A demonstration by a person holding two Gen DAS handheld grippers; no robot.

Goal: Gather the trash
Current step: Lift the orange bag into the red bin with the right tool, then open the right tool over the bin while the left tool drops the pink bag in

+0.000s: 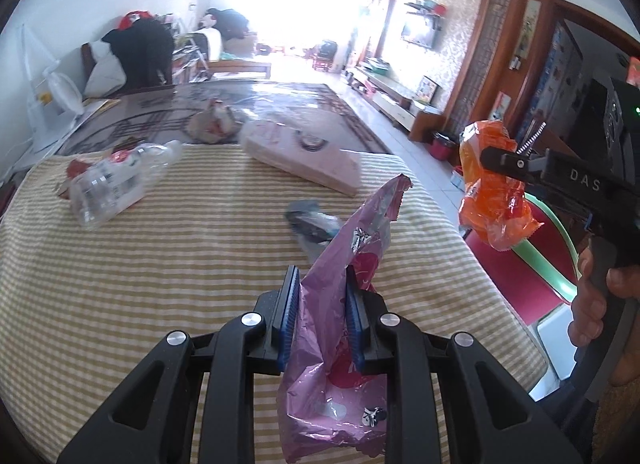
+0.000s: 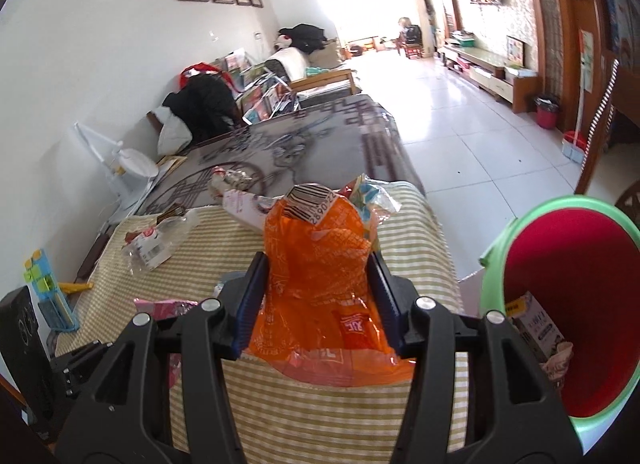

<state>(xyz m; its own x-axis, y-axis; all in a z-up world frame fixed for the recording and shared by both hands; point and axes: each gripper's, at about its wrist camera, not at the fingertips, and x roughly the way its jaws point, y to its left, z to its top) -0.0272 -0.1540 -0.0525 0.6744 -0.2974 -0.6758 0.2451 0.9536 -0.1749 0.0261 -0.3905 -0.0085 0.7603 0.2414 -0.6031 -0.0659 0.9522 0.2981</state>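
My left gripper (image 1: 322,284) is shut on a pink foil wrapper (image 1: 344,304) and holds it above the striped tablecloth (image 1: 160,284). My right gripper (image 2: 318,268) is shut on a crumpled orange wrapper (image 2: 316,284); it also shows in the left wrist view (image 1: 494,188), held off the table's right edge. A red bin with a green rim (image 2: 568,304) stands on the right, below table level, with a small carton (image 2: 540,336) inside. A crushed clear bottle (image 1: 116,180), a dark wrapper (image 1: 312,224) and a crumpled wrapper (image 1: 214,124) lie on the table.
A flat pink box (image 1: 304,156) lies at the far middle of the table. A white fan (image 2: 132,168) stands left of the table. A blue and green toy (image 2: 50,292) sits at the near left corner. White tiled floor (image 2: 460,136) lies to the right.
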